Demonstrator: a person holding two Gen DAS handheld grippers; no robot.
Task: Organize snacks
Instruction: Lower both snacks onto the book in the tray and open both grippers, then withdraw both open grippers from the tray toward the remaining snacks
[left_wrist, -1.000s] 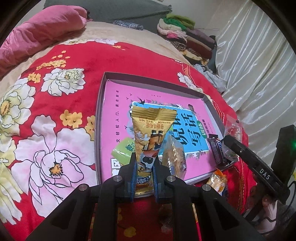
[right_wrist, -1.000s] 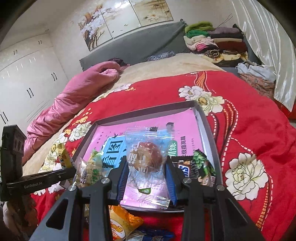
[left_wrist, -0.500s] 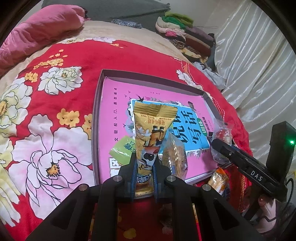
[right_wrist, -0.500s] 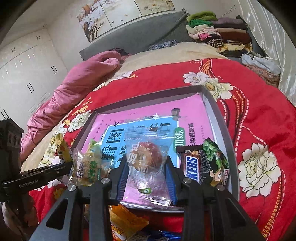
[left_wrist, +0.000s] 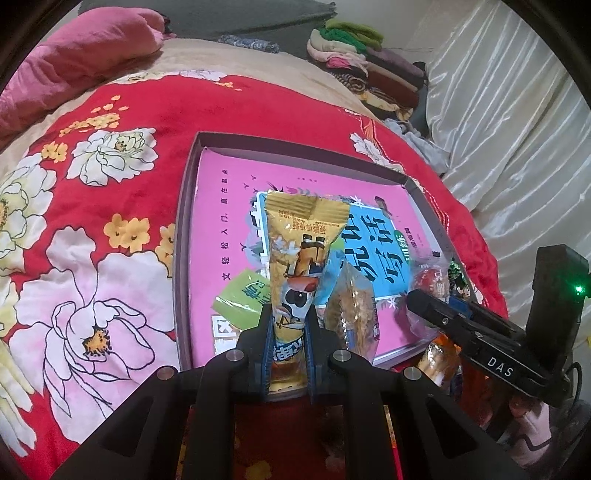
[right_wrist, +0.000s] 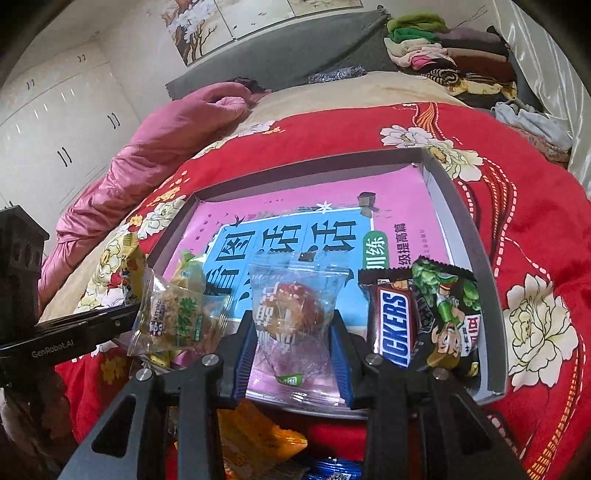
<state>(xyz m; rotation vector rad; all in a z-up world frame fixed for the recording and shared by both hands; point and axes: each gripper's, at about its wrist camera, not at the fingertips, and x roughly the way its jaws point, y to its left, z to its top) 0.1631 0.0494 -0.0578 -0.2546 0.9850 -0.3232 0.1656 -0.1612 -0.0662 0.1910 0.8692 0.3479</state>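
My left gripper (left_wrist: 289, 328) is shut on the lower end of a tall gold snack packet (left_wrist: 303, 251), which stands upright over the near edge of a grey box tray (left_wrist: 181, 236) lined with a pink book. My right gripper (right_wrist: 291, 332) is shut on a clear packet holding a red-brown snack (right_wrist: 291, 314), just above the tray's near edge. In the left wrist view the right gripper (left_wrist: 424, 302) shows at the right. Lying in the tray are a Snickers bar (right_wrist: 395, 325), a black and green packet (right_wrist: 447, 317), a clear cracker packet (right_wrist: 177, 317) and a green packet (left_wrist: 242, 299).
The tray rests on a red flowered quilt (left_wrist: 110, 155). An orange packet (right_wrist: 258, 439) and a blue wrapper (right_wrist: 332, 470) lie on the quilt in front of the tray. A pink duvet (right_wrist: 166, 136) and folded clothes (right_wrist: 443, 55) lie at the far end.
My right gripper has sunk and moved forward over the tray's near edge with the clear packet. The left gripper and its gold packet have stayed put.
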